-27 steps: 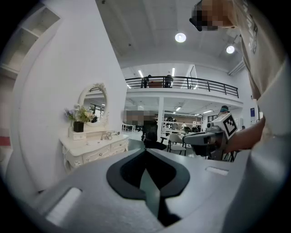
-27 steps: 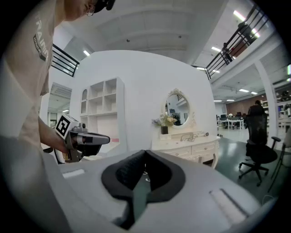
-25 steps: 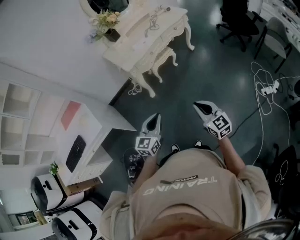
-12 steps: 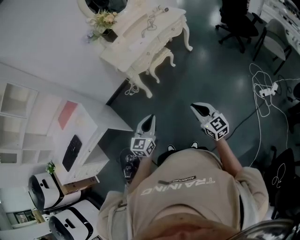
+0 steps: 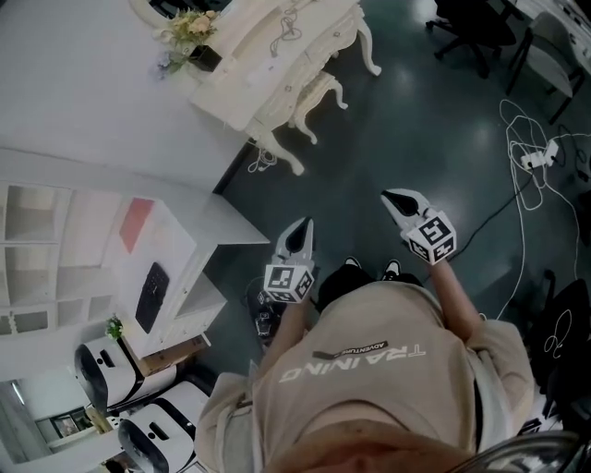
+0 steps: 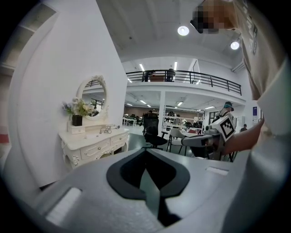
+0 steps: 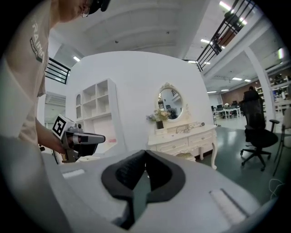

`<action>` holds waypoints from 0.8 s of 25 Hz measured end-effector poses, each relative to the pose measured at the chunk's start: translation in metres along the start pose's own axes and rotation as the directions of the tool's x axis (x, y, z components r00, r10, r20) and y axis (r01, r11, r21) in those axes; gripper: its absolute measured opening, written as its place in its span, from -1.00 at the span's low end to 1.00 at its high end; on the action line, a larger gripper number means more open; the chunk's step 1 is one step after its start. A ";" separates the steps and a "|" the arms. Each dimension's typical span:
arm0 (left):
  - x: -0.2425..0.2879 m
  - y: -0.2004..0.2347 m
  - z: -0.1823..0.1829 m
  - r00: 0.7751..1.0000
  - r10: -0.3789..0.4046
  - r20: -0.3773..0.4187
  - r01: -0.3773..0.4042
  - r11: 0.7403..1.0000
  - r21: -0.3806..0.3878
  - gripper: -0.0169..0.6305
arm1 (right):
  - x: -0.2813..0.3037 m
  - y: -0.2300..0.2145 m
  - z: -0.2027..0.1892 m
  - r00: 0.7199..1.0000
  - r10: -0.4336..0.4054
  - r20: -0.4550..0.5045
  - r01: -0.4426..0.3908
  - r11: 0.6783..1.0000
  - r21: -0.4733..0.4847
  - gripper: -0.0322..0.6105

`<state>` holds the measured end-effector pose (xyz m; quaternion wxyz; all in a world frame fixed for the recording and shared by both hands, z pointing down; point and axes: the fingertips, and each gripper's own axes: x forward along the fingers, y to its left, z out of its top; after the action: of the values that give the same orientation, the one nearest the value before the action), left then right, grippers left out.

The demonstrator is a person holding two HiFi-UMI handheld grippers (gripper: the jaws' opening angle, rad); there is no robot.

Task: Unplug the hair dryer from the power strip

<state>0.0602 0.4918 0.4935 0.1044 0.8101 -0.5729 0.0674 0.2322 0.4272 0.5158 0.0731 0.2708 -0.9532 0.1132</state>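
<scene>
The white dressing table (image 5: 277, 69) stands against the wall at the top of the head view, and shows as well in the left gripper view (image 6: 93, 145) and the right gripper view (image 7: 184, 139). A looped cord (image 5: 288, 30) lies on its top; I cannot make out the hair dryer itself. A white plug and cable (image 5: 262, 164) lie on the floor by the table's leg. My left gripper (image 5: 300, 228) (image 6: 145, 152) and right gripper (image 5: 390, 198) (image 7: 145, 154) are held in front of my body, far from the table, both shut on nothing.
A white power strip with tangled cables (image 5: 537, 159) lies on the dark floor at the right. A stool (image 5: 321, 97) stands under the table. White shelves and a cabinet (image 5: 175, 268) are at the left, with office chairs (image 5: 471, 28) at the top right.
In the head view the dressing table has slid up and to the left. Both grippers stay shut and keep their place in front of my body.
</scene>
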 end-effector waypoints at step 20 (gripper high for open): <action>0.119 0.196 0.037 0.990 -0.132 0.046 0.134 0.990 -0.035 -0.93 | 0.199 -0.011 0.059 0.998 -0.038 -0.060 0.037 0.999 -0.007 -0.89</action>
<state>-0.0855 0.3106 0.5025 0.1118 0.8456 -0.5210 0.0316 0.0657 0.3035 0.5013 0.1044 0.2849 -0.9456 0.1172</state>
